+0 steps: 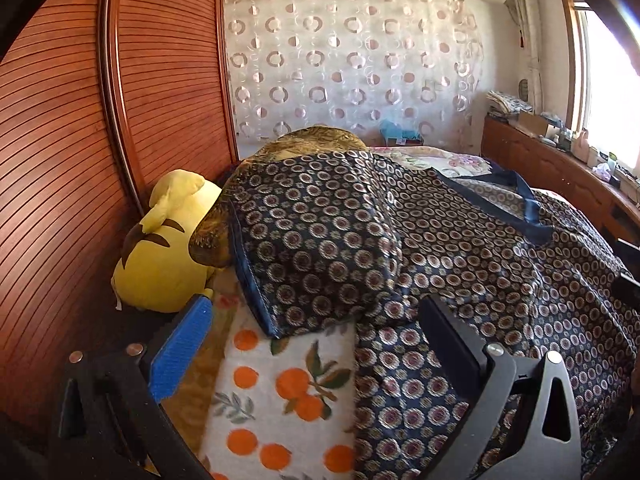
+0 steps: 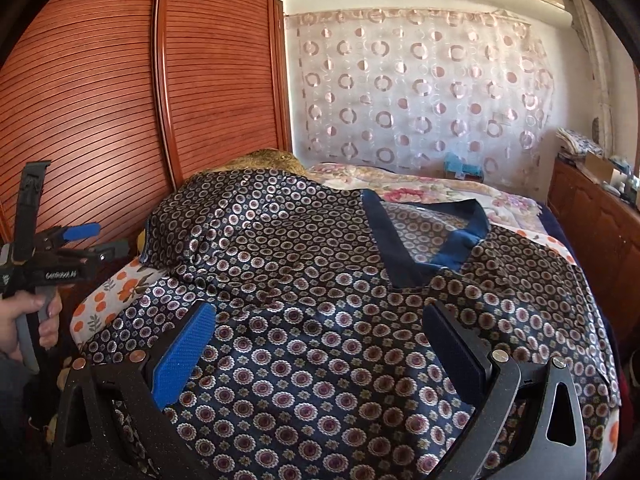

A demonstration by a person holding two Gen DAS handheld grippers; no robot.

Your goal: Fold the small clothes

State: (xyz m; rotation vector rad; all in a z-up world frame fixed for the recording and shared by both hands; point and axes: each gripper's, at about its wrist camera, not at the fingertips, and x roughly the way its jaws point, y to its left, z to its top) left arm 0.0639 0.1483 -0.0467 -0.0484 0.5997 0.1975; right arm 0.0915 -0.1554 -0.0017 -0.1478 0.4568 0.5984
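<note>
A dark navy shirt [image 1: 460, 248] with a small circle print and a plain navy collar lies spread on the bed. One sleeve [image 1: 316, 240] is draped over a mound at the left. My left gripper [image 1: 316, 312] is open and empty, just above the sleeve's hem and the shirt's left edge. In the right wrist view the shirt [image 2: 320, 280] fills the middle, collar [image 2: 432, 236] toward the far side. My right gripper [image 2: 320, 320] is open and empty over the shirt's body. The left gripper [image 2: 84, 244] shows at the far left, held in a hand.
An orange-print blanket [image 1: 280, 400] covers the bed under the shirt. A yellow plush toy [image 1: 160, 248] lies against the wooden slatted wardrobe [image 1: 60, 160]. A brown patterned cushion [image 1: 312, 140] sits behind the sleeve. A wooden sideboard [image 1: 560, 172] with clutter runs along the right.
</note>
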